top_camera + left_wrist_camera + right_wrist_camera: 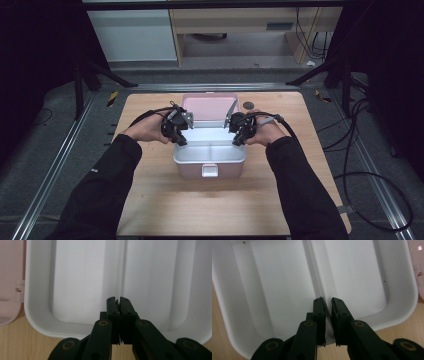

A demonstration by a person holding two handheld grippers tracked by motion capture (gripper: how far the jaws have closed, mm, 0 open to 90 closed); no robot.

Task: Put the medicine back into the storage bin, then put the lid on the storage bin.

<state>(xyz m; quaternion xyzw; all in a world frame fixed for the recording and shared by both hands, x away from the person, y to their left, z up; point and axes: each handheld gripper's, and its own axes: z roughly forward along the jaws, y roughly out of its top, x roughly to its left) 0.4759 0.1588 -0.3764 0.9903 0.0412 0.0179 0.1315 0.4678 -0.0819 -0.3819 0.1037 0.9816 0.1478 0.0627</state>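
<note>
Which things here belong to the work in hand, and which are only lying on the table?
In the work:
- white tray with two compartments, in the open pink box
- left gripper, shut on the tray's divider
- right gripper, jaws on the same divider

Only lying about:
- small dark round thing on the table behind the box; what it is I cannot tell

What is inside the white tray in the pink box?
The white tray has two bare compartments split by a divider. Both grippers' jaws cover part of the divider, and nothing beneath the tray is visible.
</note>
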